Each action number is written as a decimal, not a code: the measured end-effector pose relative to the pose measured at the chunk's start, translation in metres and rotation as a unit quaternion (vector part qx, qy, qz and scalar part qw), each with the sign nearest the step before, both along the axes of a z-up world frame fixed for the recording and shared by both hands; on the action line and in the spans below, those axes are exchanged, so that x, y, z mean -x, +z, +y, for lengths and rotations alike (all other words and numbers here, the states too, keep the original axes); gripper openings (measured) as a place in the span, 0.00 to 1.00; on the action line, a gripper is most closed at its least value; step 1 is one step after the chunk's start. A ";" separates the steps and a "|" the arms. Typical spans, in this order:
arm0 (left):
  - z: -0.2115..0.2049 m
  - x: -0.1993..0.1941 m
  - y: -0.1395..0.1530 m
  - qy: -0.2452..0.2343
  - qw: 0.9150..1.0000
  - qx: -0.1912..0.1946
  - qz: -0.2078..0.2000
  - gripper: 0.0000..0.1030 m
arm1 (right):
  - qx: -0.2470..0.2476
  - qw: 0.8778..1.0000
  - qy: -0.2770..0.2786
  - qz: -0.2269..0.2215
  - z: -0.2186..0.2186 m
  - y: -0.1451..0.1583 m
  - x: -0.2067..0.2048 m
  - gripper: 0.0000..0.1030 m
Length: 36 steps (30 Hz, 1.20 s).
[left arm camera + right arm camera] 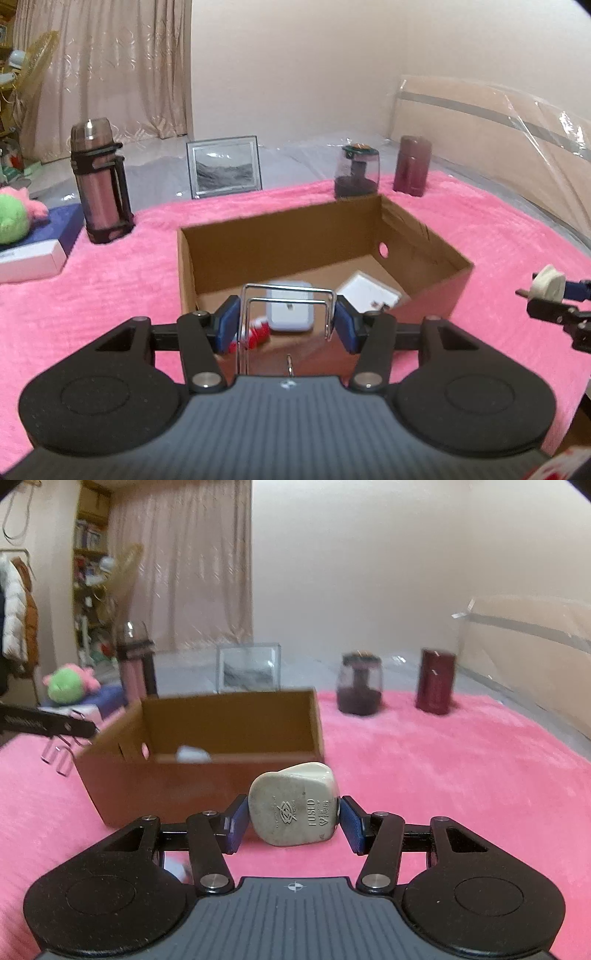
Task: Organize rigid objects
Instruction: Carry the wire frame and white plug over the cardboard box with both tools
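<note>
Left gripper [286,325]: closed on a bent metal wire bracket [286,295], pinched from both sides by the blue pads; held over the near edge of the cardboard box [424,240], probably for dropping in.
Right gripper [291,821]: closed on a worn white plug [293,805], flat face toward the camera; held above the pink blanket [443,775], just beside the box's right wall, likely waiting its turn.
Box contents: a pale rectangular case [290,308], a white flat square [369,291] toward the right wall, something red and white [255,334] near the front edge.
Back edge of blanket: flask [99,181], picture frame [223,166], jar [356,171], dark red cylinder [412,166], all upright, well apart from the box.
Progress: judged partway; two pieces in hand, not yet inside.
</note>
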<state>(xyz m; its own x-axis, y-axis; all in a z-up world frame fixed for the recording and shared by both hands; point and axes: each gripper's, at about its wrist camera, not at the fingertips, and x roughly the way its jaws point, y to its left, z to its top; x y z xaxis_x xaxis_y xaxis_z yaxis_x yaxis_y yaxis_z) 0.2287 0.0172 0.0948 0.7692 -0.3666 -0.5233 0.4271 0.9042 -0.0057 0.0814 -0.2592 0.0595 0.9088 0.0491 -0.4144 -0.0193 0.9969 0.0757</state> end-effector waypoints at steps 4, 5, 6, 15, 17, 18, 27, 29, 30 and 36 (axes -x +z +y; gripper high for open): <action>-0.008 -0.027 0.016 0.005 1.000 -0.002 0.005 0.47 | -0.023 0.999 0.026 -0.001 -0.003 0.025 -0.033 0.48; -0.011 -0.036 0.019 0.007 1.000 -0.006 0.004 0.47 | -0.025 0.999 0.034 0.000 -0.003 0.031 -0.044 0.48; -0.013 -0.042 0.021 0.007 1.000 -0.008 0.005 0.47 | -0.027 0.999 0.040 0.001 -0.004 0.035 -0.054 0.48; -0.028 -0.109 0.015 0.026 0.999 -0.019 0.036 0.47 | -0.014 0.996 0.079 0.043 0.006 0.044 -0.146 0.48; -0.031 -0.122 0.010 0.030 0.998 -0.021 0.044 0.47 | -0.005 0.995 0.086 0.053 0.010 0.041 -0.162 0.48; -0.032 -0.128 0.007 0.032 0.998 -0.023 0.047 0.47 | -0.001 0.994 0.089 0.057 0.012 0.040 -0.169 0.48; -0.045 -0.168 -0.020 0.039 0.995 -0.064 0.070 0.47 | 0.013 0.986 0.112 0.124 0.020 0.011 -0.228 0.48; -0.047 -0.174 -0.026 0.040 0.994 -0.072 0.075 0.47 | 0.015 0.983 0.116 0.139 0.022 0.006 -0.239 0.48; -0.048 -0.177 -0.029 0.040 0.993 -0.074 0.078 0.47 | 0.018 0.982 0.118 0.145 0.023 0.004 -0.244 0.48; -0.052 -0.194 -0.047 0.044 0.990 -0.093 0.099 0.47 | 0.029 0.976 0.127 0.175 0.028 -0.006 -0.264 0.48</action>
